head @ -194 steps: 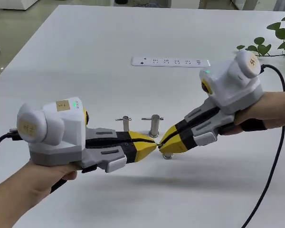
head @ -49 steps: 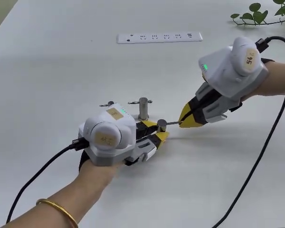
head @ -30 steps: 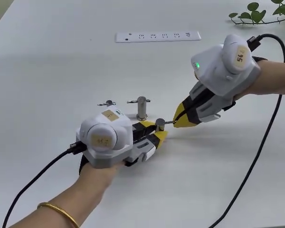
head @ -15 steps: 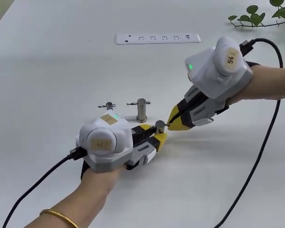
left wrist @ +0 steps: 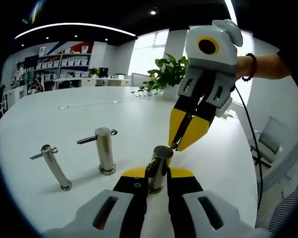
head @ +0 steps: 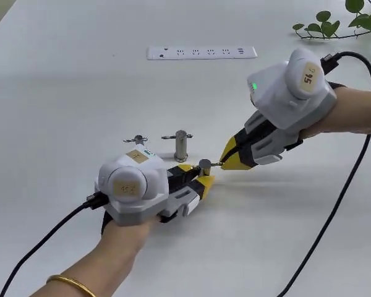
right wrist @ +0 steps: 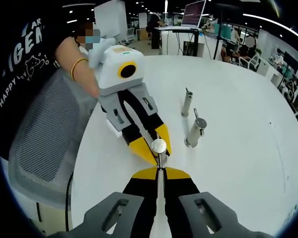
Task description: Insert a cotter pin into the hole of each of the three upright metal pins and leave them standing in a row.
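Three metal pins stand on the table point(head: 80, 93): 2 w/ cotters through their heads, 1 not yet. The third pin point(head: 204, 165), nearest the person, is the one in hand. It stands upright, or close to it, btwn the jaws of the left gripper point(head: 202, 177), which are closed narrow on its lower shaft. The cotter pin point(right wrist: 159, 161) is pinched in the right gripper point(head: 226, 162), jaws all but closed on it, free end touching the third pin's head at abt hole height. Can't tell if the tip is in the hole or only against the side: too small in head view, and the right gripper view looks down the cotter's length.

Just beyond are the middle pin point(left wrist: 105, 156) and then the far pin point(left wrist: 54, 167), each w/ a cotter crosswise near the top, roughly in line w/ the third. A power strip point(head: 201, 53) lies well apart at the back.

Risks, as I judge them:
- **Miss:** the tip skids off the round head if the cotter isn't square to the bore or the hole is turned away.
- **Bend:** a hard push could bend the thin cotter or spring it out of the pinch.
- **Tip-over:** side load could tip the third pin if the left hold is low & loose, and it's near enough to knock the middle pin.
- **Release:** opening the left jaws w/ a drag may shove the pin out of row.
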Tool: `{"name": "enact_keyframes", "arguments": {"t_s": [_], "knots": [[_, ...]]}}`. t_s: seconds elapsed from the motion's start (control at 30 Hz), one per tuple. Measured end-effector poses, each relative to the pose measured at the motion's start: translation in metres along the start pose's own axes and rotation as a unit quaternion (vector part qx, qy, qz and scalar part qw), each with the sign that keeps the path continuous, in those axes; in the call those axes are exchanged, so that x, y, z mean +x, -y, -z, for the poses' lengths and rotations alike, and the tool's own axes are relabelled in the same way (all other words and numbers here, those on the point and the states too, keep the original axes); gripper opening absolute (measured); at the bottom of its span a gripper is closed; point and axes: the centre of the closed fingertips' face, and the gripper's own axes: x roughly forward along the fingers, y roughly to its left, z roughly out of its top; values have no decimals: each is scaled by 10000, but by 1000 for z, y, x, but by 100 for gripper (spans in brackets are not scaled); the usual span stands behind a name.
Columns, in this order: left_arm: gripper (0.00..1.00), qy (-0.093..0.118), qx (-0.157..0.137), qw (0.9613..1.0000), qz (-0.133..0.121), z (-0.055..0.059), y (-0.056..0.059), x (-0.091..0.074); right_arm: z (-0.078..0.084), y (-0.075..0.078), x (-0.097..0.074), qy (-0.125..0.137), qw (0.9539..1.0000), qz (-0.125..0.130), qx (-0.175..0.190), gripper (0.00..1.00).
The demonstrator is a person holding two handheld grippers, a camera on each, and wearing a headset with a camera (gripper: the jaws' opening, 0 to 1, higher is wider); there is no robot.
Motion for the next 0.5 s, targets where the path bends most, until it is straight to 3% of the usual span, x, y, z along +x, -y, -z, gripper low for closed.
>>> {"name": "enact_keyframes", "arguments": {"t_s": [0.5], "knots": [[11,25,-54,10000,-2,0,-1,1,-9,0,6,93,9999,-8,-75,0]]}}
